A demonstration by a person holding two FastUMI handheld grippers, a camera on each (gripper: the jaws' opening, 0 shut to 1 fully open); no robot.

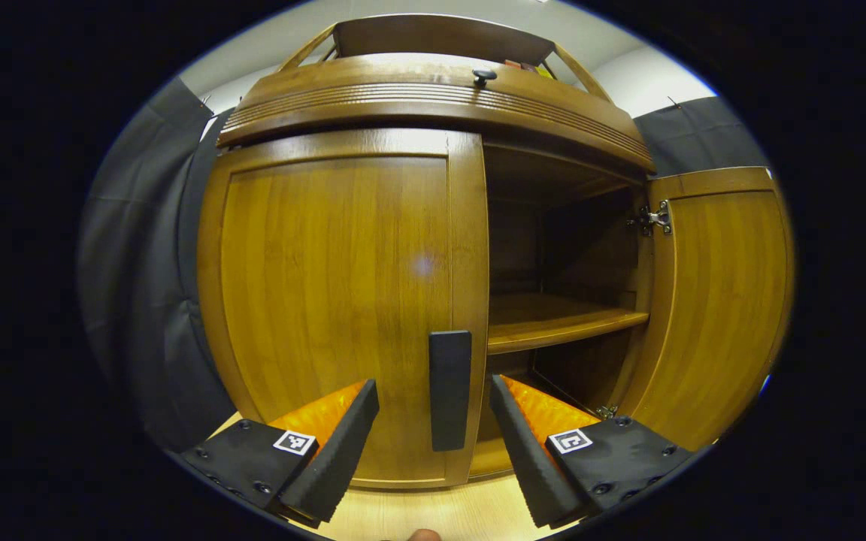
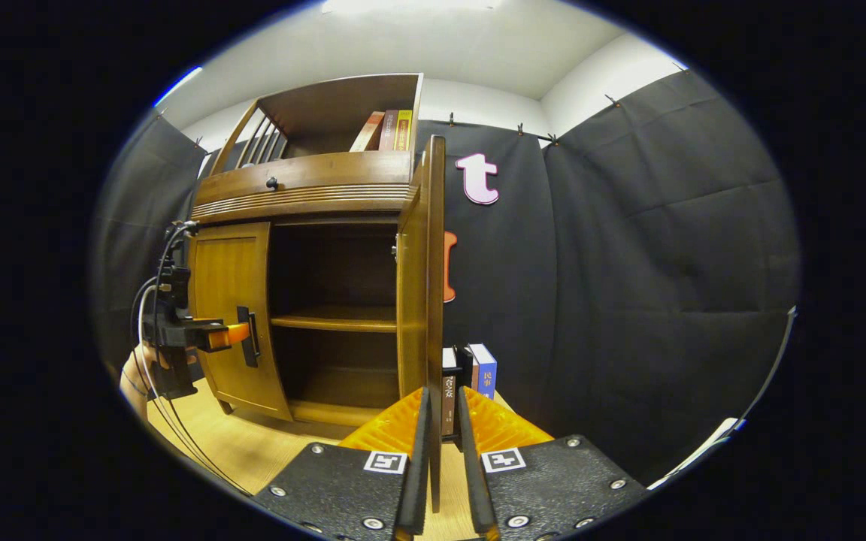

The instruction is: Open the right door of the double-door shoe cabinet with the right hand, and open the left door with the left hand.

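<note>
The wooden shoe cabinet [image 1: 433, 98] fills the left gripper view. Its left door [image 1: 328, 300] is closed, with a black vertical handle [image 1: 449, 391] at its right edge. My left gripper [image 1: 433, 389] is open, one finger on each side of that handle and not touching it. The right door [image 1: 715, 300] stands swung open. Seen edge-on in the right gripper view, the right door [image 2: 434, 300] runs down between my right gripper's [image 2: 443, 451] fingers, which are shut on its edge. Farther off, the left gripper [image 2: 241, 334] reaches the left door's handle [image 2: 250, 336].
Inside the open half is a bare shelf [image 1: 553, 319] and a dark lower compartment. Books [image 2: 388, 129] stand on the cabinet's top rack, and more books [image 2: 482, 372] stand on the wooden floor behind the open door. A hand [image 2: 136, 379] and cable are at the left.
</note>
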